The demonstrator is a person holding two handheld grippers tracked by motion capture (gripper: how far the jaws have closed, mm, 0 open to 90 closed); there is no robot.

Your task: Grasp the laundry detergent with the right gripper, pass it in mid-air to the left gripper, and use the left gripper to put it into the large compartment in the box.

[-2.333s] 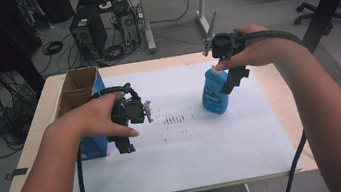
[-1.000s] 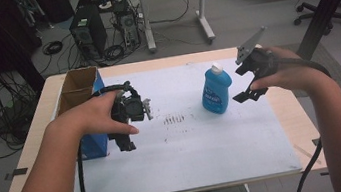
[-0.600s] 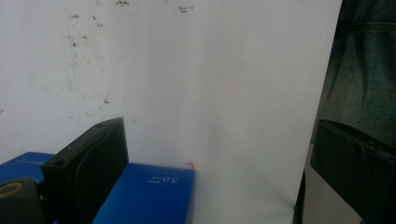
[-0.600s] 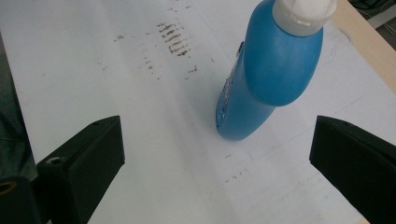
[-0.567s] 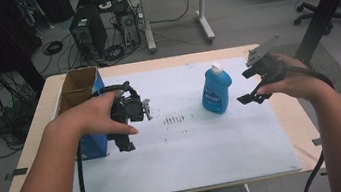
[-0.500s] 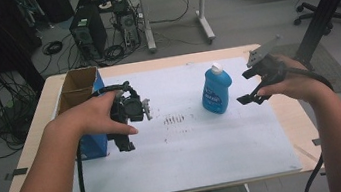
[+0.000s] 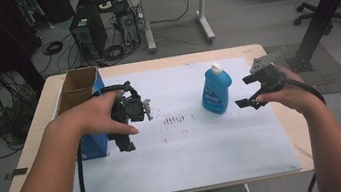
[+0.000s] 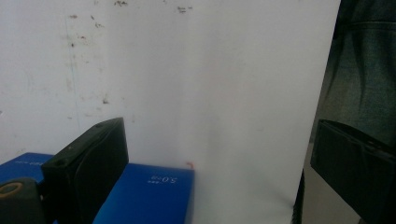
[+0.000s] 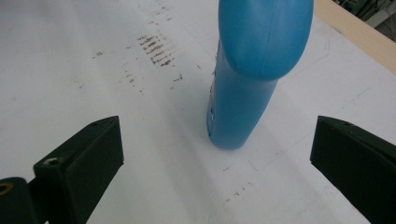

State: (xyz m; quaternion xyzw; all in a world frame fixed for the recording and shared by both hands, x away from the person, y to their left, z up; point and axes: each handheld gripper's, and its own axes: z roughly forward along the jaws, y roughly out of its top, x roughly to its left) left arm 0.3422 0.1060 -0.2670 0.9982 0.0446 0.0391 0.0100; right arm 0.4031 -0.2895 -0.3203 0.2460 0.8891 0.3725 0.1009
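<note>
The blue bottle (image 7: 216, 90) stands upright on the white sheet (image 7: 191, 148) that covers the counter (image 7: 293, 124), right of centre, with its white cap (image 7: 215, 68) on top. Your right tool (image 7: 252, 90) sits just beside it, to its right, with the jaws spread wide and nothing between them; in the right gripper view the bottle (image 9: 254, 79) rises between the two black jaws but farther off, not touched by either.

Expect a smooth plastic body that feels slippery and gives a little under a squeeze (how full it is you cannot tell, so assume some weight low down). It is tall on a narrow foot, so a push high up would likely tip it. Take hold across the flatter middle of the body, below the shoulder, with both jaws level and closing evenly; avoid the cap and the tapering neck, where the jaws would probably slide off.

Your left tool (image 7: 130, 112) hangs over the left part of the sheet, next to the blue cardboard box (image 7: 85, 113) at the counter's left edge. Its jaws stand well apart and hold nothing; in the left gripper view they look down past a corner of the box (image 8: 149, 196). Dark smudges (image 7: 174, 119) mark the sheet between the two tools.
</note>
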